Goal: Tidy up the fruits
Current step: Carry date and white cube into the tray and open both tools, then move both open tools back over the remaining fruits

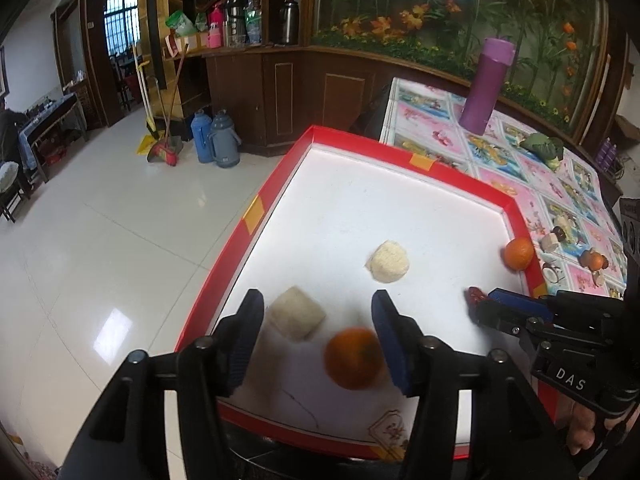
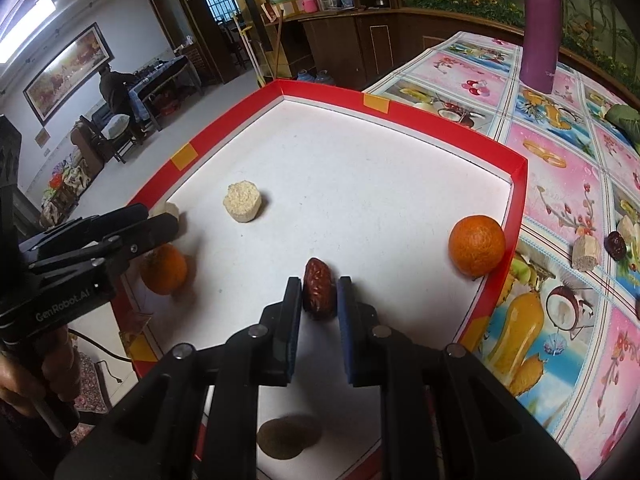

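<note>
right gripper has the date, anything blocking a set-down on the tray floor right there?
Nothing visible. The right gripper is shut on the date above bare white tray floor. The nearest things lie apart from it: one orange by the right wall, another orange at the left gripper, and a rice cake farther in.

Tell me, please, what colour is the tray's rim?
Red, with small orange tape patches; the tray rim shows best in the right wrist view.

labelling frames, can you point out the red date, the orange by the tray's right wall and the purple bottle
red date (image 2: 317, 294), right wrist view, its middle
orange (image 2: 476, 245), right wrist view, centre of peel
purple bottle (image 2: 540, 28), right wrist view, mid-body
</note>
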